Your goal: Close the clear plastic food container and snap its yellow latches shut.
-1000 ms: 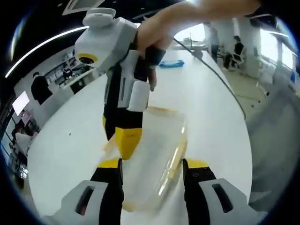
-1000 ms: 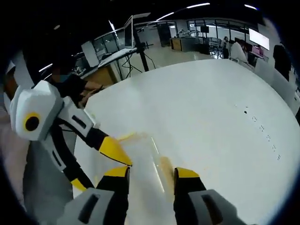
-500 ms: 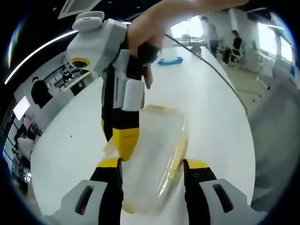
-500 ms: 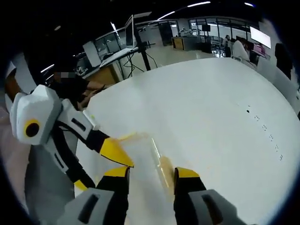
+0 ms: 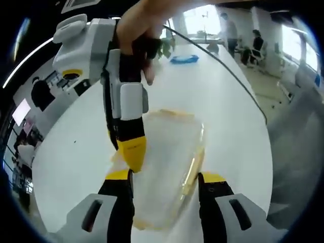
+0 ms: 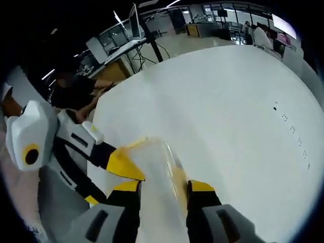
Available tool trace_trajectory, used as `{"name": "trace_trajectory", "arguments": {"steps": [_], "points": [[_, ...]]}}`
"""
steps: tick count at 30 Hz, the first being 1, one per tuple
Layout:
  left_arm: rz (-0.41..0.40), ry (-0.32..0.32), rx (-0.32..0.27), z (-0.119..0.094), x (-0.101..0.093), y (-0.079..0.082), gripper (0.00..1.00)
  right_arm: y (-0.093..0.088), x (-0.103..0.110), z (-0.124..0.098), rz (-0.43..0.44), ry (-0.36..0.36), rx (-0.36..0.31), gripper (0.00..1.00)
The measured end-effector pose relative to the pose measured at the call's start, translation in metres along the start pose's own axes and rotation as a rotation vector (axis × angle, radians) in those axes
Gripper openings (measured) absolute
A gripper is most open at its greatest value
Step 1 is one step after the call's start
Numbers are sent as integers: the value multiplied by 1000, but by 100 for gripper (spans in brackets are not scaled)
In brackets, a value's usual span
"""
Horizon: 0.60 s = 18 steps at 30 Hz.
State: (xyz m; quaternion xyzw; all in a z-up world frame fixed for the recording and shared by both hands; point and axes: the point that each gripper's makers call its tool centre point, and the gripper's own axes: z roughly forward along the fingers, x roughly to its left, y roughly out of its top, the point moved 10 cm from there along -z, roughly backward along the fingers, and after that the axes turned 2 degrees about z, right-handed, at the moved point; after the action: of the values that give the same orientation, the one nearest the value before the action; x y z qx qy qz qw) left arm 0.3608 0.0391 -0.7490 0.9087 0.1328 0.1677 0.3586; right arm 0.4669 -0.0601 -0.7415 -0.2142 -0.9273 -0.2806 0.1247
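On table [image 5: 228, 111], 1 container [image 5: 167, 162], 2 tools

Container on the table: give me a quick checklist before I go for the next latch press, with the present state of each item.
1. Lid lies on the clear container: ok, it covers the top in the left gripper view.
2. Yellow latch along the right edge snapped down: cannot tell.
3. Left gripper straddles the near end of the container, jaws apart: ok.
4. Right gripper tip is at the container's left edge: ok; whether it presses a latch cannot tell.
5. Container sits flat on the white table: ok, no tilt seen.
6. Table around the container: ok; only a blue object lies far off.
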Motion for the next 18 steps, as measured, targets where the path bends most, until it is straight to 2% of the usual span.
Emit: {"name": "trace_trajectory", "arguments": {"steps": [4, 7, 11, 18], "points": [[-2, 0, 14, 1, 0, 1, 48, 4, -1, 1, 10, 5, 39, 32], [-13, 1, 12, 1, 0, 0, 48, 7, 3, 2, 8, -20, 75, 32], [-18, 7, 4, 1, 0, -1, 48, 8, -1, 2, 26, 1, 93, 31], [-17, 18, 23, 2, -1, 0, 48, 15, -3, 5, 13, 21, 182, 30]]}}
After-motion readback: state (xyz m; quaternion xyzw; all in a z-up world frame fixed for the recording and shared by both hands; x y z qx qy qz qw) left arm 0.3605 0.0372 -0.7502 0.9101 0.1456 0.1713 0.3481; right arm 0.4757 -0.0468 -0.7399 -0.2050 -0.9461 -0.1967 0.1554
